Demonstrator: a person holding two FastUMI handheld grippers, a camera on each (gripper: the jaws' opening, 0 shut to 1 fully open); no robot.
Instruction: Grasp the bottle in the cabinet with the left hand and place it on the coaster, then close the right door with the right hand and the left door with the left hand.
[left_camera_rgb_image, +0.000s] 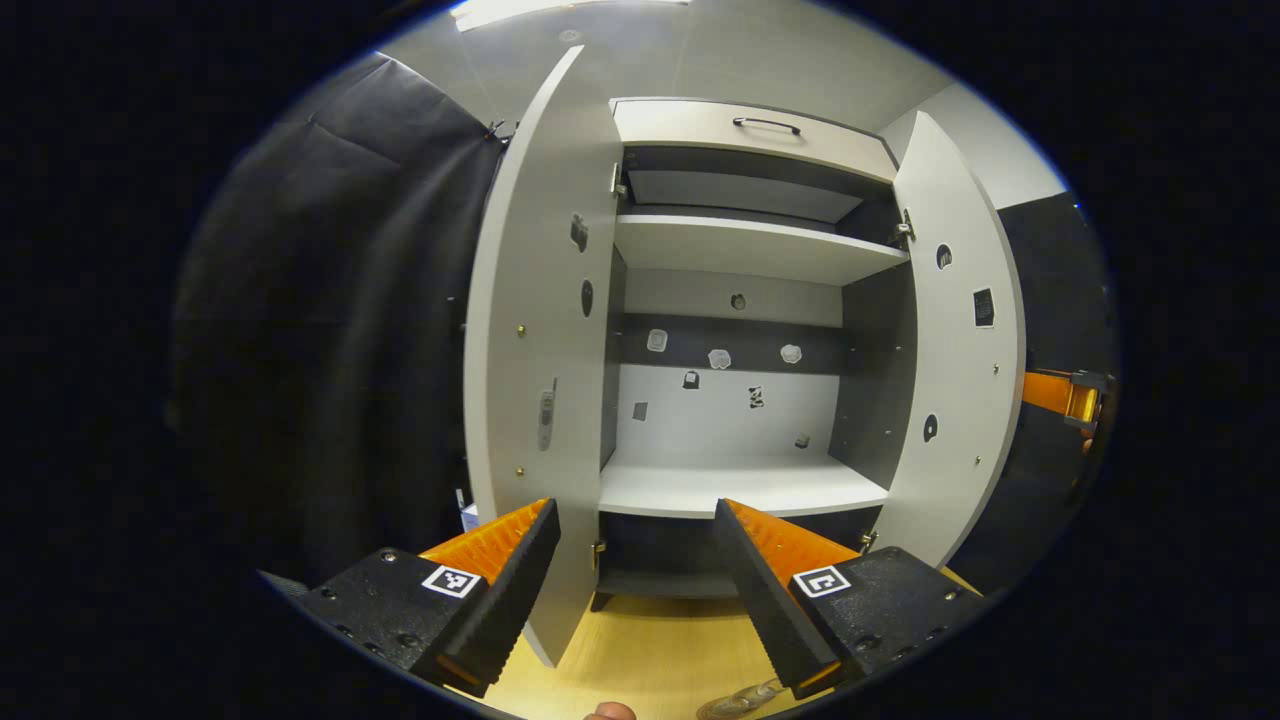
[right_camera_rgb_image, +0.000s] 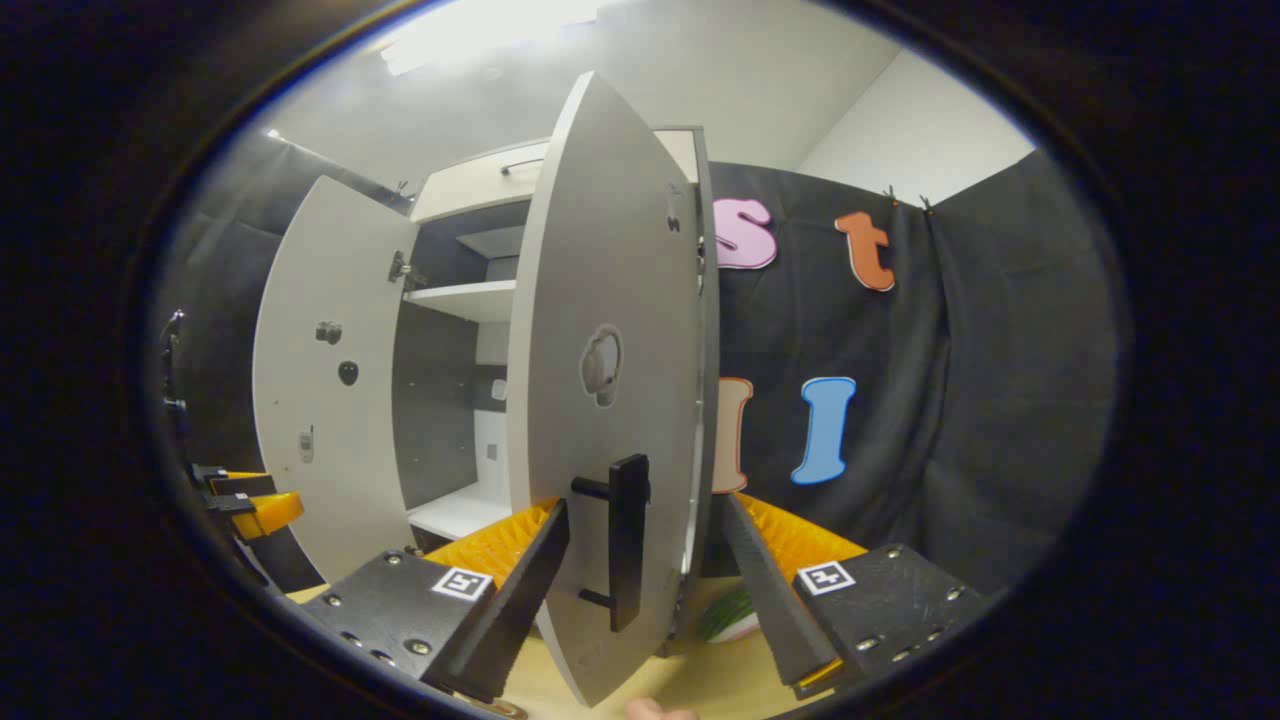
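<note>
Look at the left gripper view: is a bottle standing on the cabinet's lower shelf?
No: the lower shelf lies bare between the two open doors.

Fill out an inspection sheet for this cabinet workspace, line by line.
Surface: wooden tabletop, bare in front of the cabinet.
Job's things: both doors open; left door swung wide, right door edge-on between the right hand-held gripper's fingers, black handle facing it. Shelves hold no bottle. A clear object at the left gripper view's bottom edge may be the bottle; coaster not identifiable.
Clutter: green-and-white item behind the right door.
Grippers: left hand-held gripper open, holding nothing; right hand-held gripper open, straddling the door.
Cables: nothing seen.
Surroundings: black cloth wall, white ceiling.
</note>
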